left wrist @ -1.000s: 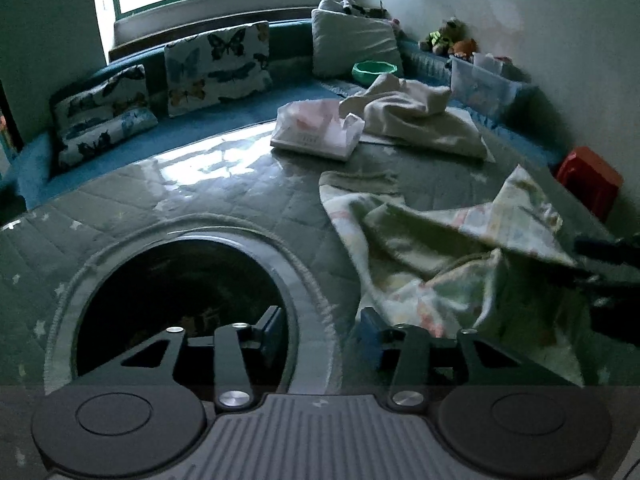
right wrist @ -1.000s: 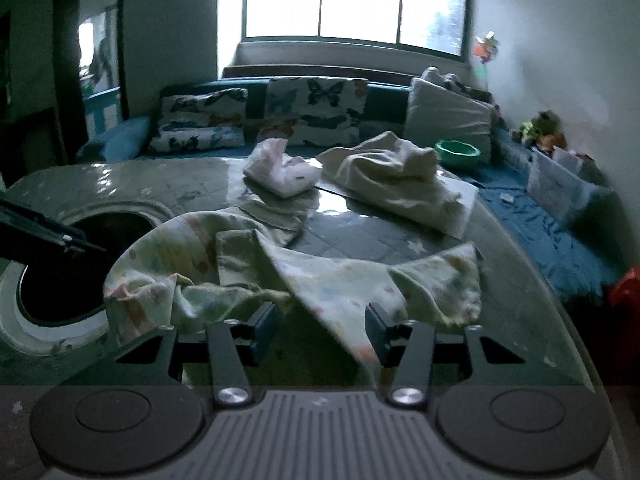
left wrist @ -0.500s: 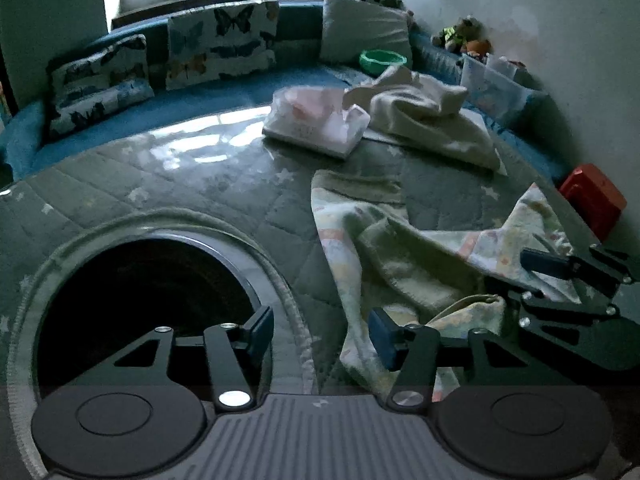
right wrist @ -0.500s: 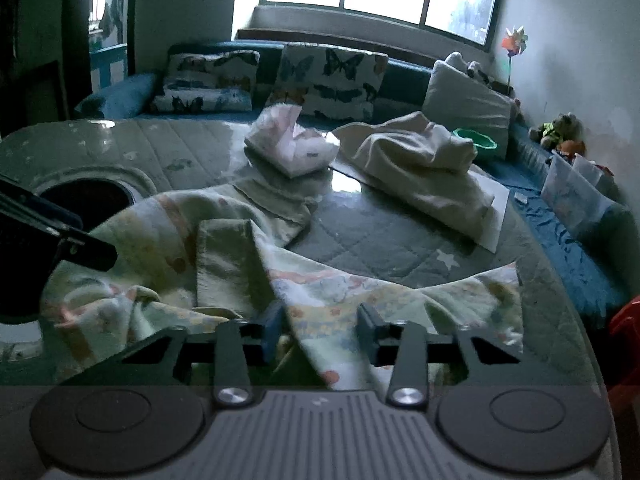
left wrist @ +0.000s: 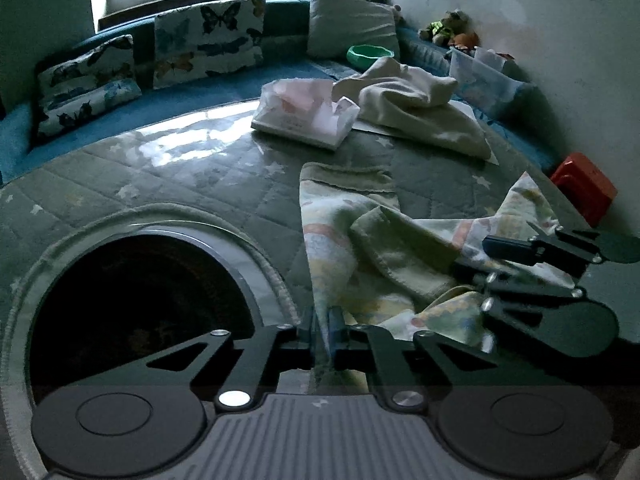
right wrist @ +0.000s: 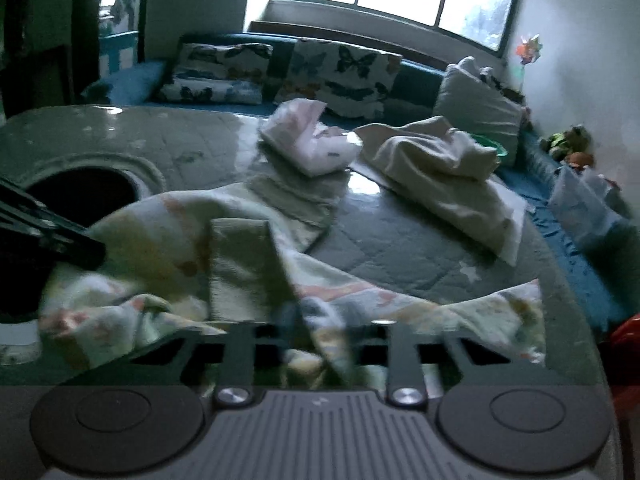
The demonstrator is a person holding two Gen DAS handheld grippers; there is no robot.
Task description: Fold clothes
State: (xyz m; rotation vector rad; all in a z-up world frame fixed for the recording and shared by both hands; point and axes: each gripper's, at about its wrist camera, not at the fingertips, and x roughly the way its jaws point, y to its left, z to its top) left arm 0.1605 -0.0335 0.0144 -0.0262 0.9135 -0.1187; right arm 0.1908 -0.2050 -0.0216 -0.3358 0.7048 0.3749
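On the printed cloth (left wrist: pixel 360 240), both hand-held grippers have now closed.

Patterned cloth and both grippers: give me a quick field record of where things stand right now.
cloth: patterned cloth, crumpled on the quilted table
left gripper: shut on the cloth's near edge
right gripper: shut on the cloth; view blurred
fold: not yet made
other items: cream towel and tissue pack at the far side
hazard: round dark opening left of the cloth
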